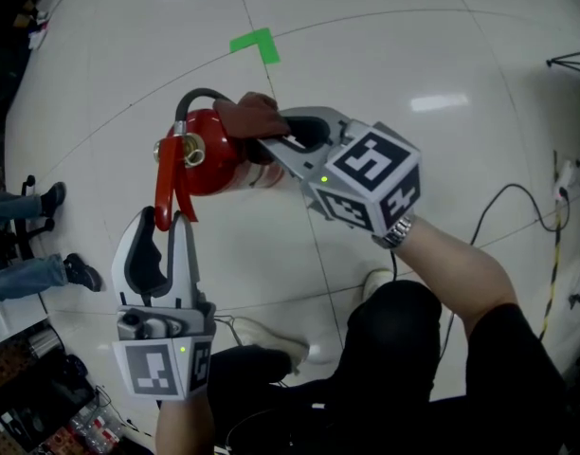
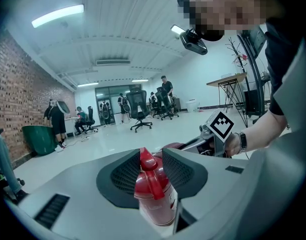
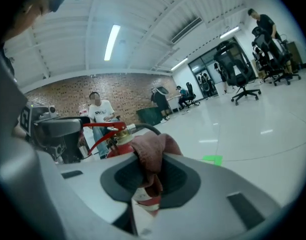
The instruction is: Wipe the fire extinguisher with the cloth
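Extinguisher (image 1: 207, 159) hung between our two grippers, red, with its valve end toward our left and its labelled body running right, under the cloth (image 1: 252, 114). We could not tell whether its base touched the floor (image 1: 413, 45).

Our left gripper (image 1: 167, 218) pointed up the head view from below. Its jaws were clamped on the extinguisher by the red lever (image 2: 152, 182) at its top. In the left gripper view, that lever stood squarely between the two dark pads, with the red body just beyond and below them.

Our right gripper (image 1: 271, 131) reached in from the right, opposite the valve end. Its jaws were closed on the brownish-red cloth, which bunched out past the tips and hung down in the gap between the pads. The cloth lay against the upper part of the body, just beside the black hose (image 1: 197, 93) that arched up from the valve. In the right gripper view we saw a strip of the white label below the cloth, between the jaws, and the lever and valve just behind it.

The two grippers were near each other but apart, one at each end of the extinguisher. A green tape mark (image 1: 255, 44) lay on the floor beyond it.
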Demonstrator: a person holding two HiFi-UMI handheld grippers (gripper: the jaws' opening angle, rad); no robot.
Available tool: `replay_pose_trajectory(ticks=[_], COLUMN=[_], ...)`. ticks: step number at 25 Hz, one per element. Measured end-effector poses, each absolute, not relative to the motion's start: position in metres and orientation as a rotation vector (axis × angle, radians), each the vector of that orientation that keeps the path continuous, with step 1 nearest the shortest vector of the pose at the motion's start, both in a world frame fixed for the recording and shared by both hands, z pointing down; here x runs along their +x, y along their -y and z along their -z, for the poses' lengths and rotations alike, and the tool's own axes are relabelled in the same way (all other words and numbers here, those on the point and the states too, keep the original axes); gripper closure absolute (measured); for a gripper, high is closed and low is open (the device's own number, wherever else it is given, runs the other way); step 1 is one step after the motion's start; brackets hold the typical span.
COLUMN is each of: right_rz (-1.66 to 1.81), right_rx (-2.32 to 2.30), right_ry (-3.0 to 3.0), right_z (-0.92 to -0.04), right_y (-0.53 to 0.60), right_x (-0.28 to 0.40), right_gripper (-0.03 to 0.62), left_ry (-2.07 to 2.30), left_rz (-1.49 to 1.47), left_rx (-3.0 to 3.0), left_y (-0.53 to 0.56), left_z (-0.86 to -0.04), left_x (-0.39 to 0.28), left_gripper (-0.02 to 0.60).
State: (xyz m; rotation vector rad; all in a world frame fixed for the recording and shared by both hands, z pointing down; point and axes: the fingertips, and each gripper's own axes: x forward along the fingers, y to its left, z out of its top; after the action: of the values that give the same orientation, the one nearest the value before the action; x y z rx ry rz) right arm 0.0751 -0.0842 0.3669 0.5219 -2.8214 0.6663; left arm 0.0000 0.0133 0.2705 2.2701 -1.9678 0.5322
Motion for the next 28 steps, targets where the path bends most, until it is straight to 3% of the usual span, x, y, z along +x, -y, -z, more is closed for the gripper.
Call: replay_pose_trajectory(ticks=[6,7,28], right_rz=[-0.64,-0.641,-0.714], right_rx=[0.48,0.481,0.463], right_ry=[2.78,2.772,2.589], right_z=[-0.384,-0.387,-0.487], right_y=[0.077,0.077,0.064], right_x=[0.068,0.068,0.064], right_gripper=[0.516,0.516,0.516], left_ry=[1.968,1.957,1.938], left_rz=[-0.575,-0.596,-0.649], left_rx=[2.303,2.3,2.248], left_y=[-0.009,-0.007,0.008], left_z=[-0.263,-0.265,-0.274], left_x=[0.003,0.004,0.003], left_gripper=[0.439,0.403,0.43])
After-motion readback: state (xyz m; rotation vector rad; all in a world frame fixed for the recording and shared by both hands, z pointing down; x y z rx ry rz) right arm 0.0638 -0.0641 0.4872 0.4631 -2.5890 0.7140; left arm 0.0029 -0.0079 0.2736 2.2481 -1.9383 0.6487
